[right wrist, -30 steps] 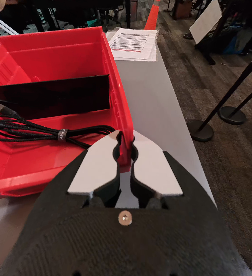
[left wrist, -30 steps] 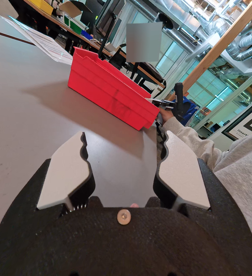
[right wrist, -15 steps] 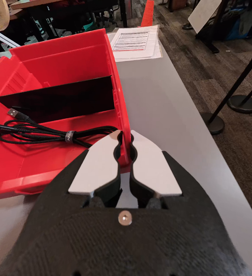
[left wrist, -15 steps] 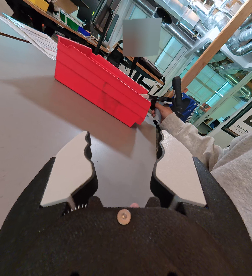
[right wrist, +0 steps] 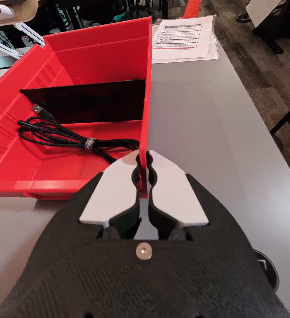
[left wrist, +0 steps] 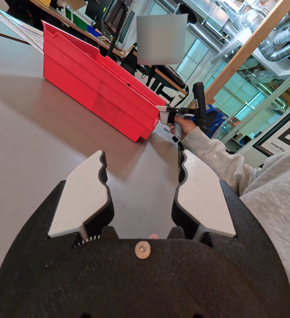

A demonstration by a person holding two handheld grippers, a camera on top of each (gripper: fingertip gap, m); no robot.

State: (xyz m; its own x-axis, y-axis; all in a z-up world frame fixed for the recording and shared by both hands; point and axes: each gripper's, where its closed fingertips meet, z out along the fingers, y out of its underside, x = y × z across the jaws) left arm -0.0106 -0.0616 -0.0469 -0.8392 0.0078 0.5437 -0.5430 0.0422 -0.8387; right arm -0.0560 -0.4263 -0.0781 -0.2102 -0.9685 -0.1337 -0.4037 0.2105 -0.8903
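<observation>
Right gripper [right wrist: 143, 154]: its two grey fingers are pinched on the near end of the right-hand wall of the red bin [right wrist: 96, 51], one finger inside the bin and one outside, at the corner closest to the camera. From this grip, the bin extends toward 11 o'clock across the grey table [right wrist: 201, 130]. Inside it, a bundled black USB cable [right wrist: 68, 136] lies on the floor at 10 o'clock from the fingertips, tied by a grey strap, its metal plug pointing toward the far end. Beyond the cable a black divider panel [right wrist: 89, 101] stands upright across the bin, splitting it into a near and a far compartment. At 1 o'clock, past the bin's far end, printed sheets [right wrist: 183, 39] lie flat on the table. Left gripper [left wrist: 143, 160]: fingers spread wide, holding nothing, hovering low over bare table [left wrist: 20, 137]. In the left wrist view the bin [left wrist: 92, 89] sits at 11 o'clock, well apart from these fingers; at 1 o'clock a hand [left wrist: 183, 124] in a grey sleeve [left wrist: 214, 160] holds the right gripper [left wrist: 163, 111] against the bin's corner.
</observation>
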